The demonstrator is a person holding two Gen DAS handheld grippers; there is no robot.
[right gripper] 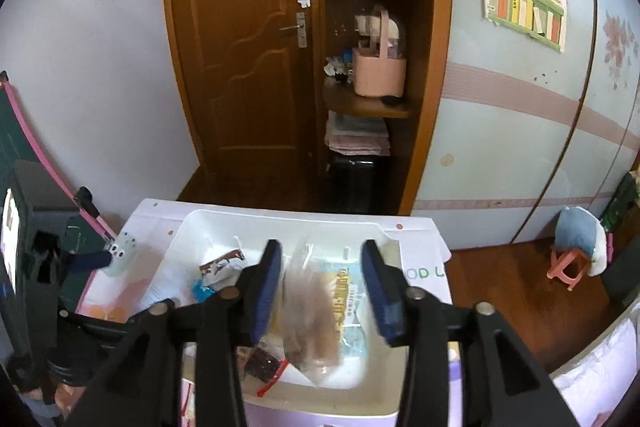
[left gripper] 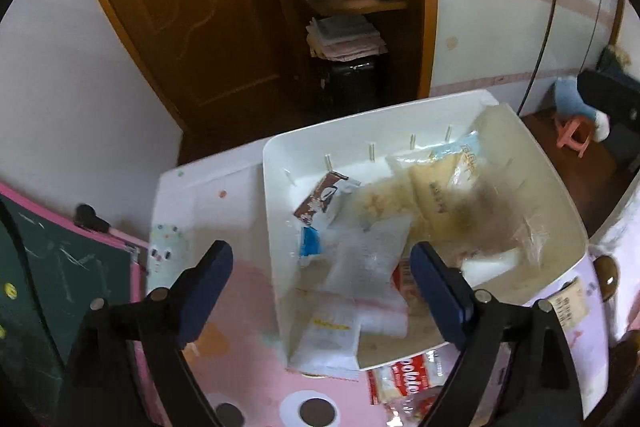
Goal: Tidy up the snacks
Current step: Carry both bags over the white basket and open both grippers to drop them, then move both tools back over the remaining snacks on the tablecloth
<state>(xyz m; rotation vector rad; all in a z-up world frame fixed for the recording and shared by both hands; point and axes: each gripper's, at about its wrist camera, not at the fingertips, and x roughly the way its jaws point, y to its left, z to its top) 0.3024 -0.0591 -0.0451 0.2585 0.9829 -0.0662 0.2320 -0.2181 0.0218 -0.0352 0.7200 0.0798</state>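
A white plastic bin (left gripper: pixel 280 195) stands on the pink children's table (left gripper: pixel 240 367) and holds several snack packets: a brown-and-white packet (left gripper: pixel 318 203), yellowish clear bags (left gripper: pixel 432 199) and clear wrapped packs (left gripper: pixel 368 259). My left gripper (left gripper: pixel 322 291) is open and empty above the bin's near left side. A red-and-white snack bag (left gripper: pixel 408 381) lies on the table by the bin's near edge. In the right wrist view my right gripper (right gripper: pixel 322 291) is open and empty above the bin (right gripper: pixel 192 227), over a clear bag of brown snacks (right gripper: pixel 316 331) and a blue-yellow packet (right gripper: pixel 348 291).
A green chalkboard with pink frame (left gripper: pixel 60 267) stands left of the table. A wooden door (right gripper: pixel 240 67) and shelf with a pink basket (right gripper: pixel 378 73) are behind. A small pink stool (right gripper: pixel 566 267) stands on the wooden floor to the right.
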